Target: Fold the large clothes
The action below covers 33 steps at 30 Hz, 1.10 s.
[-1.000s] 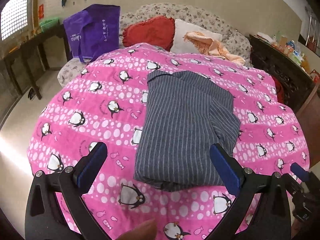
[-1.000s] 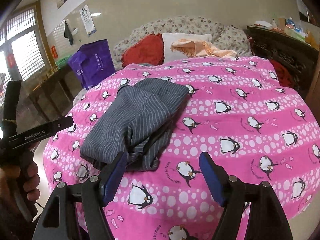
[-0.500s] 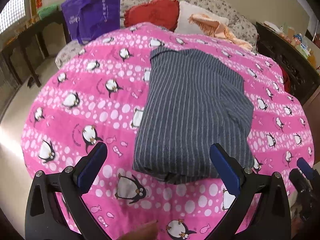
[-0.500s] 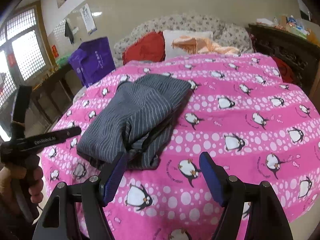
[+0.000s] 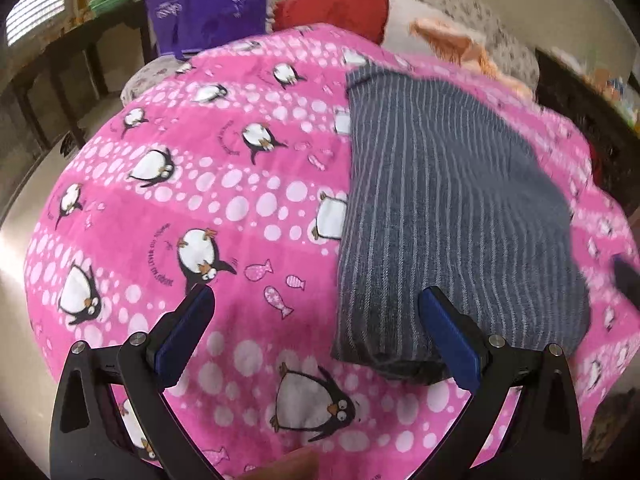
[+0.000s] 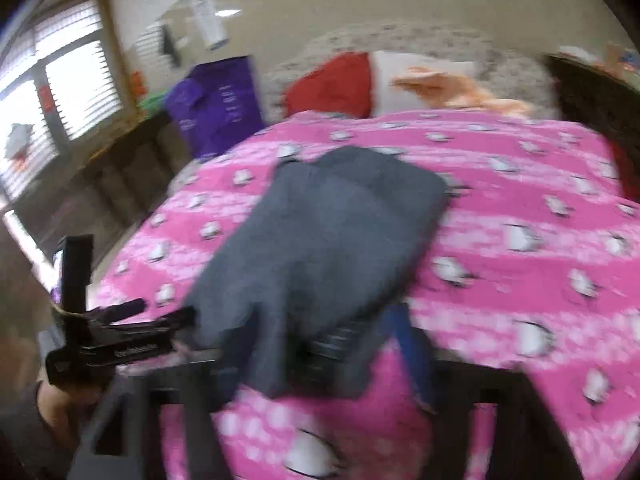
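The left hand-held gripper (image 5: 316, 304) is hanging low in its frame with its blue pads spread wide, nothing between them, its right pad sitting over the near edge of the folded grey striped garment (image 5: 440, 208). The right hand-held gripper (image 6: 320, 360) is blurring at the bottom of its view, jaws closing around the garment's near hem. The garment is lying centre-right on the pink penguin blanket (image 5: 224, 184) covering the bed. A purple bag (image 5: 208, 0) is standing upper left.

L gripper (image 5: 316, 302) open, near corner of striped garment (image 5: 448, 216) btwn fingers (image 5: 448, 332).
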### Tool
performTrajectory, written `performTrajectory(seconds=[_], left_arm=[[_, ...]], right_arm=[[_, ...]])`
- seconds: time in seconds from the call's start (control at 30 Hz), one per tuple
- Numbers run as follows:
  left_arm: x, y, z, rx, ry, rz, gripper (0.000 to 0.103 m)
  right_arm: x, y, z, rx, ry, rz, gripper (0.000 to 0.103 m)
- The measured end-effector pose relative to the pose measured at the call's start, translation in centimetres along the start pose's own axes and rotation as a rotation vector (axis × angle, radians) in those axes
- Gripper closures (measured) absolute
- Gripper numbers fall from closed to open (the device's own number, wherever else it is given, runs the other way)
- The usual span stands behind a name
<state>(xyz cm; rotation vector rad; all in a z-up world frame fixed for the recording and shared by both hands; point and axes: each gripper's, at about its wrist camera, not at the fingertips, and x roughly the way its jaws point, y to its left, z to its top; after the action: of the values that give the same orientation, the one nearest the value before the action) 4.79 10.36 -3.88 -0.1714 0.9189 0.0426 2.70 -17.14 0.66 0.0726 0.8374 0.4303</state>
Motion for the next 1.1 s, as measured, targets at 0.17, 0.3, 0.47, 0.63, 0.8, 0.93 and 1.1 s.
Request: performTrajectory(seconds=[0.17, 0.3, 0.47, 0.63, 0.8, 0.93, 1.1], left_arm=[[-0.4, 0.4, 0.5, 0.012, -0.027, 0.008, 0.001], [2.7, 0.3, -0.8, -0.005, 0.099, -0.073, 0.0], [4.2, -0.4, -2.2, -0.001, 0.14, -0.151, 0.0], [3.9, -0.4, -2.3, 0.01, 0.123, -0.17, 0.0], [0.6, -0.2, -0.7, 0.014, 0.011, -0.155, 0.001], [0.3, -1.9, 1.5, 0.068, -0.054, -0.223, 0.001], [5.9, -4.7, -2.2, 0.139, 0.188, -0.319, 0.001]], right_arm=[[3.2, 2.1, -0.9, -0.086, 0.017, 0.101, 0.095], [6.4, 0.9, -2.8, -0.068, 0.135, 0.079, 0.103], [7.6, -0.9, -4.4, -0.045, 0.142, 0.09, 0.103], [7.3, -1.2, -5.1, -0.058, 0.123, 0.091, 0.103], [6.8, -2.6, -5.2, 0.045, 0.165, 0.126, 0.103], [6.7, -2.5, -4.4, 0.092, 0.201, 0.126, 0.103], [6.6, -2.4, -4.8, 0.095, 0.191, 0.12, 0.103]])
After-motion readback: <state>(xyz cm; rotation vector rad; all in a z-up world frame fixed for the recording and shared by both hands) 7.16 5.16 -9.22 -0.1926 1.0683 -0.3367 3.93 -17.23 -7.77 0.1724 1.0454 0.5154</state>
